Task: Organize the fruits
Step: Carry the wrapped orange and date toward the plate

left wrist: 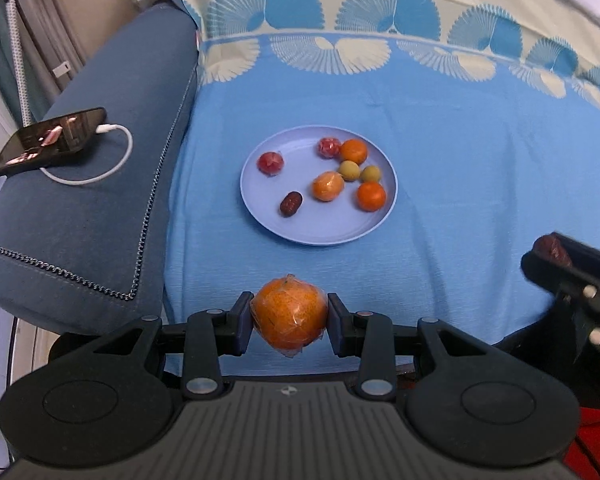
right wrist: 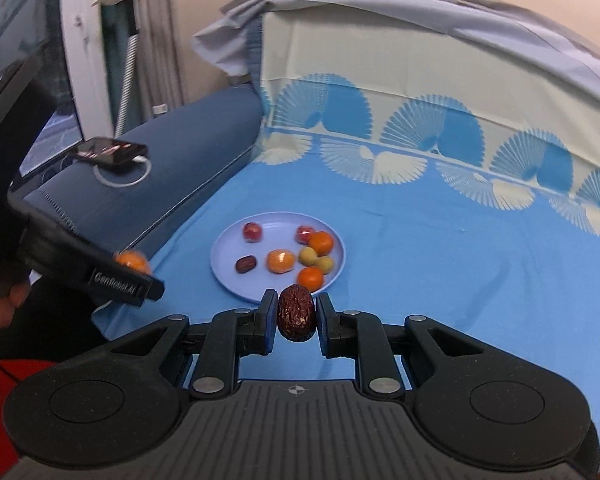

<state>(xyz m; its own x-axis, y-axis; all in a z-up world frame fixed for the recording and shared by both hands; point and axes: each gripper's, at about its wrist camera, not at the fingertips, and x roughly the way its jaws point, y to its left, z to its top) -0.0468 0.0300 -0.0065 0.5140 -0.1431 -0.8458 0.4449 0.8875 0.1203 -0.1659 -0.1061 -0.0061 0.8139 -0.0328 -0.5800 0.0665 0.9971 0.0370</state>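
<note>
Left gripper (left wrist: 289, 318), lettered "GenRobot.AI" along one finger, angled down over the blue cloth (left wrist: 460, 160), jaws clamped on a plastic-wrapped orange (left wrist: 288, 316). Right gripper (right wrist: 297, 316), tilted less steeply, jaws pinched tight on a wrinkled red date (right wrist: 296, 314). Round plate (left wrist: 300, 232) ahead: three oranges, two red fruits, two green fruits, one date.

Left gripper (left wrist: 289, 318): matt black plastic, bright metal pivot pins, ribbed grey body. It clamps a wrapped orange (left wrist: 288, 316), pebbled peel under glossy clear film. Right gripper (right wrist: 296, 316), same build, pinches a jujube (right wrist: 296, 313), wrinkled glossy brown skin. Plate (left wrist: 296, 234): smooth matt lavender plastic. Cloth (left wrist: 460, 160): woven blue, faint creases. At 9 o'clock, armrest (left wrist: 100, 208): matt navy fabric.
</note>
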